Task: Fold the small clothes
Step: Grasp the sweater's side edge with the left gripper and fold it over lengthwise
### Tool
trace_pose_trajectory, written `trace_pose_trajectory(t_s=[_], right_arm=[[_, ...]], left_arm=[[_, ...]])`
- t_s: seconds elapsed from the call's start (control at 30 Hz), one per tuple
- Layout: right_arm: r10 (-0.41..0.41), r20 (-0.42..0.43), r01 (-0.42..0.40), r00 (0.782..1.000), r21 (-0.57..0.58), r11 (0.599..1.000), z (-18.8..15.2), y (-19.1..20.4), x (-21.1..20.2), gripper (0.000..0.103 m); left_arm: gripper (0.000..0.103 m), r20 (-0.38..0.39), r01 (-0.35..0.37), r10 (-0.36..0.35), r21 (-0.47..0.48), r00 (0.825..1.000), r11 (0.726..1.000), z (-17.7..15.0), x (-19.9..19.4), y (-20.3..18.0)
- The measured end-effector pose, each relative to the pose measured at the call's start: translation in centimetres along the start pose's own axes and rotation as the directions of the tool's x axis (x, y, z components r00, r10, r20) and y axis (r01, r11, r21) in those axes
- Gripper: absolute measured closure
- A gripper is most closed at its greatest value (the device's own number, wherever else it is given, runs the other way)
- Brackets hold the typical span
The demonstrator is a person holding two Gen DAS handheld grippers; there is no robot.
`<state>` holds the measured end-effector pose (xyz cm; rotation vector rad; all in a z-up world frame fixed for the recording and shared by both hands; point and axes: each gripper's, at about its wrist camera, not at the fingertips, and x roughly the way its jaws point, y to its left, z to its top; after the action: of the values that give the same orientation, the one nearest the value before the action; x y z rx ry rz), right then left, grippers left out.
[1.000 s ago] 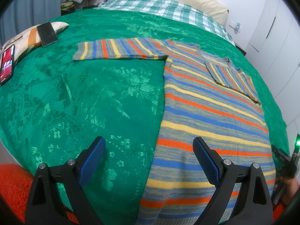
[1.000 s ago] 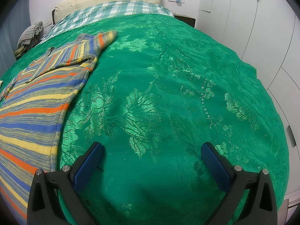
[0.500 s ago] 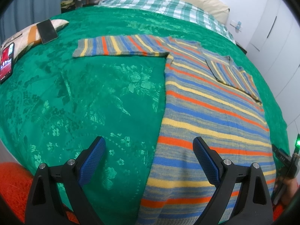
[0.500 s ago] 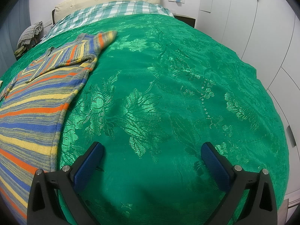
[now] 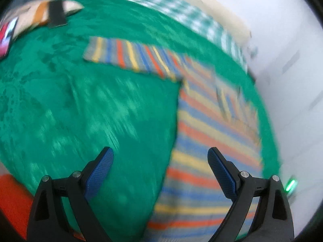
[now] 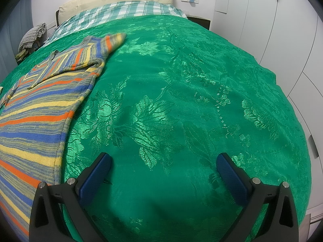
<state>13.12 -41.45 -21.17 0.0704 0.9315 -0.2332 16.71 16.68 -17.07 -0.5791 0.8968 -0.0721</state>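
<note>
Striped sweater (image 6: 36, 109) left of right tongs (image 6: 163, 169).

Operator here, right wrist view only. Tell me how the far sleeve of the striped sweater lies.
Observer: In the left wrist view, the striped sweater's other sleeve is stretched out flat, unfolded.
Operator: Report the left gripper.
Observer: The left gripper is open, holding nothing, above the sweater's left edge.
Operator: List anything else on the bed.
Observer: A cushion with a dark phone on it lies beyond that sleeve; the view is blurred.
</note>
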Motion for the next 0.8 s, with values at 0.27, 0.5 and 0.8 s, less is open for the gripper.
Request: trace_pose_trajectory(t_s=[0.27,0.5,0.8], right_arm=[[-0.002,0.000,0.002,1.000,-0.001,1.000,-0.1,0.0,0.0,0.000],[-0.015,0.001,0.016,1.000,-0.006,1.000,-0.1,-0.2,-0.3,0.000],[-0.018,0.000,0.018,1.000,-0.007,1.000,-0.2,0.0,-0.3,0.000]], left_arm=[[0.011,0.033,-0.093,0.104,-0.251,0.994,0.964,12.6,2.6,10.3],[0.016,-0.066,-0.147,0.134,-0.247,0.989,0.958,15.1,9.1,11.5],[0.100,-0.008,-0.229,0.230,0.083,0.973,0.970,17.7,9.2,1.1]])
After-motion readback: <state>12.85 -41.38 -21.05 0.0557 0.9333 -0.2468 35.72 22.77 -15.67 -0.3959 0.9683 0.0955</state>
